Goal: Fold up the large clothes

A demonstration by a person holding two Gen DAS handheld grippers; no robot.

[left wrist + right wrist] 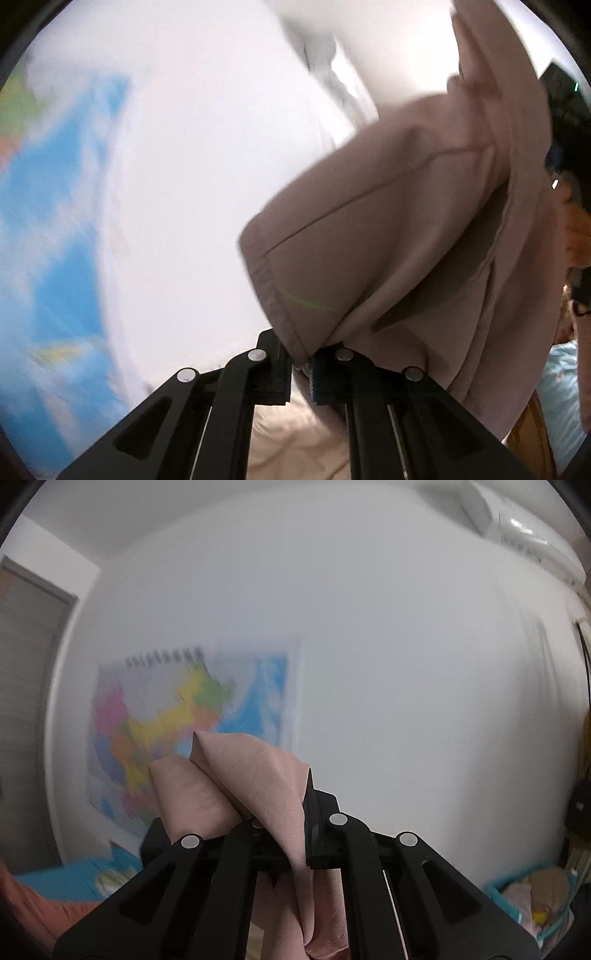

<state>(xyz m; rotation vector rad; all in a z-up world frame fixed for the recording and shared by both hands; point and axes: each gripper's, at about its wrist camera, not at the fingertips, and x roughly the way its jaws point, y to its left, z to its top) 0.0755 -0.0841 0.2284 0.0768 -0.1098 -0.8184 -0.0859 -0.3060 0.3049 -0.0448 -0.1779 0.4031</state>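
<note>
My left tongs (304, 363) pinch the stitched hem of a dusty-pink garment (406, 229), its soft matte cloth billowing up to the right. My right tongs (295, 834) clamp a bunched, finely ribbed fold of the same pink cloth, raised before a white wall (369, 627) with a blurred colourful map (177, 709).

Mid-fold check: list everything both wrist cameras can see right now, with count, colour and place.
Garment: one, dusty pink, held up off the bed, pinched at two spots.
Wall map: one, multicoloured with blue sea, on the white wall, blurred.
Air conditioner: one, white, high on the wall, top right of the right wrist view.
Door: one, grey-brown, left edge of the right wrist view.
Basket: one, teal, lower right, with clothes inside.
Bedding: pale beige, below the left fingers.
Left gripper: black, shut on the garment's hem.
Right gripper: black, shut on a bunched fold.
</note>
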